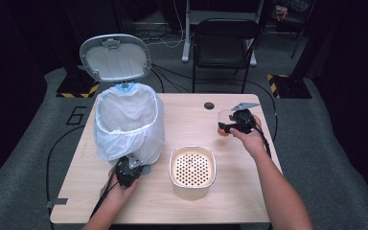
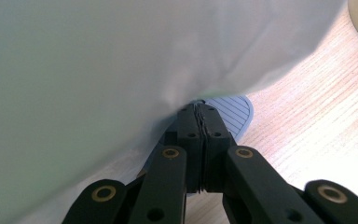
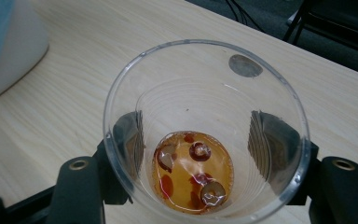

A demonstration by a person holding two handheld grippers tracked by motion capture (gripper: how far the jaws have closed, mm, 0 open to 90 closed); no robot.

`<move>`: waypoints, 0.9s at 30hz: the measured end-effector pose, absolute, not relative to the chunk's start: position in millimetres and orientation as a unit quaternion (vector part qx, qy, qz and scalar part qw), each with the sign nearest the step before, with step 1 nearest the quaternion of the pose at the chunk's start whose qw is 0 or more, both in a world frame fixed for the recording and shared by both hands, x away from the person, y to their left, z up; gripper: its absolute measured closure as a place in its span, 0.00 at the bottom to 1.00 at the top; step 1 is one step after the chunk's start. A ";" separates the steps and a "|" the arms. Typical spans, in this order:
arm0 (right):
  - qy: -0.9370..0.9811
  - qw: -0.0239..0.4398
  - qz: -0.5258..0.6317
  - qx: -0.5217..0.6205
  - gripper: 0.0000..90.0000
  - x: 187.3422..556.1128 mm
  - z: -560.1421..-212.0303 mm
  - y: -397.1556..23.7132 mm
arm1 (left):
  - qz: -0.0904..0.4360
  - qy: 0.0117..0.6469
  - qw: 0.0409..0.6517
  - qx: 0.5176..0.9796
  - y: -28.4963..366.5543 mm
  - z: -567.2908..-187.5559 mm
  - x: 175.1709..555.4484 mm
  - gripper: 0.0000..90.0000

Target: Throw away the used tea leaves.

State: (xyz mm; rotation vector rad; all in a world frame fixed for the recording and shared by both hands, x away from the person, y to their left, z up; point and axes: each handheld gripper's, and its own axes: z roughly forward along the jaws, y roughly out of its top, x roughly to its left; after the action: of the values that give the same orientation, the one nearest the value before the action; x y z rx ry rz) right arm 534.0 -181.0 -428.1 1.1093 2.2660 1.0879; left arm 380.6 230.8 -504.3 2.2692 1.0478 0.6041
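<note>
One clear plastic cup sits clamped between the jaws of the right gripper, over the far right part of the wooden table. It holds amber liquid with three or four reddish fruit pieces in it. One strainer bowl stands nearer the middle. The left gripper is clenched tight with nothing between its jaws, resting on the single pedal of one bag-lined bin, whose lid stands open

Large numeral "6" marked on the grey floor mat left of the table
</note>
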 end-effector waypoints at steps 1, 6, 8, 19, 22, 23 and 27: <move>0.809 0.195 0.390 0.394 0.40 532.6 -425.9 -181.5 | 0.228 0.392 0.284 0.845 230.3 -504.9 380.4 0.98; 0.812 0.195 0.398 0.380 0.40 524.6 -409.9 -180.5 | 0.231 0.392 0.285 0.843 230.0 -505.2 380.4 0.98; 0.813 0.195 0.402 0.373 0.41 521.5 -402.1 -178.1 | 0.231 0.392 0.285 0.844 230.0 -505.2 380.4 0.98; 0.825 0.195 0.417 0.327 0.41 511.2 -373.3 -156.3 | 0.230 0.393 0.284 0.844 230.1 -505.0 380.5 0.98; 0.828 0.194 0.419 0.317 0.41 511.3 -369.6 -152.1 | 0.230 0.393 0.284 0.844 230.1 -505.0 380.5 0.98; 0.829 0.189 0.422 0.316 0.41 511.0 -368.0 -149.9 | 0.230 0.393 0.285 0.844 230.1 -505.1 380.5 0.98; 0.832 0.182 0.438 0.289 0.41 512.5 -366.3 -141.9 | 0.230 0.393 0.285 0.844 230.0 -505.1 380.5 0.98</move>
State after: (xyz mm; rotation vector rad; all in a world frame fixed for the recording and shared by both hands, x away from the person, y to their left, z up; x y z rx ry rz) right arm 512.5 -141.9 -366.3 0.8144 2.3474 1.2353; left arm 380.5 230.0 -505.1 2.2567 1.0519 0.6144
